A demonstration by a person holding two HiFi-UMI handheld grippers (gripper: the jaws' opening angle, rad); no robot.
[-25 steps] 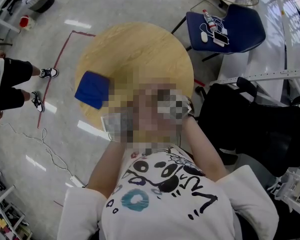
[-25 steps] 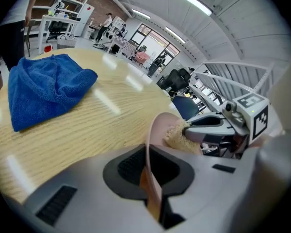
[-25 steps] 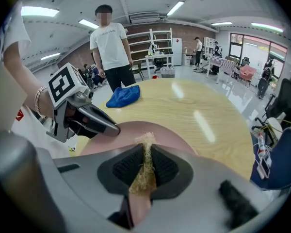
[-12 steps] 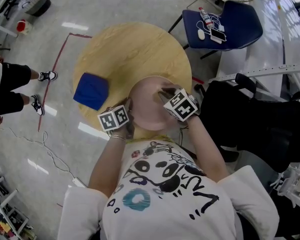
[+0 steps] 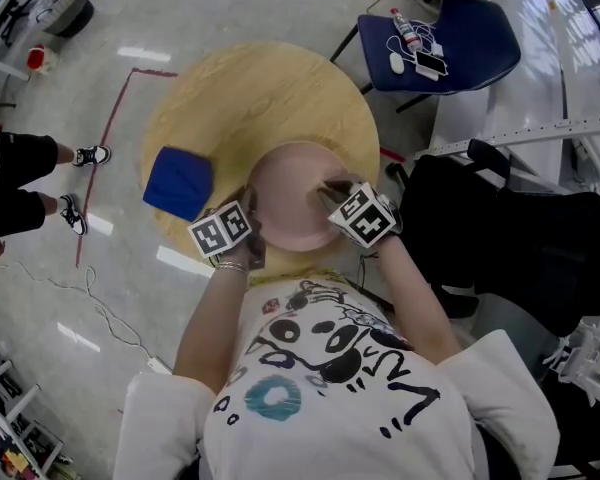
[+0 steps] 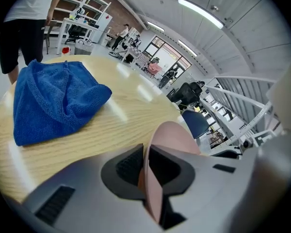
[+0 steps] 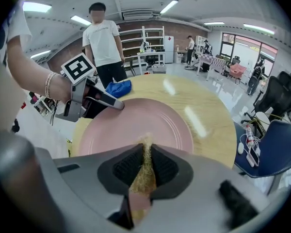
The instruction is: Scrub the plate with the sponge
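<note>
Plate (image 5: pixel 298 196) on round table (image 5: pixel 250 88), near edge | likely stiff, breakable, slick: hold by rim | left gripper (image 6: pixel 146 154) pinches rim, jaws just eased wider | right gripper (image 7: pixel 145 152) squeezes soft sponge (image 7: pixel 144 176) above it.

The plate (image 5: pixel 285 193) is a dusty pink, plain but for faint concentric rings near its rim; the sponge (image 7: pixel 144 174) is straw-yellow and fibrous; the cloth (image 5: pixel 178 181) is a deep royal blue with a looped terry texture; the round table (image 5: pixel 260 88) is pale wood with a fine grain; the chair (image 5: pixel 460 48) beyond it is navy; the person's T-shirt (image 5: pixel 315 423) is white with a black cartoon drawing and a teal ring; the floor (image 5: pixel 230 8) is glossy pale grey, crossed by a thin red tape line (image 5: pixel 107 158); a bystander (image 7: pixel 103 42) wears a white top and black shorts.
</note>
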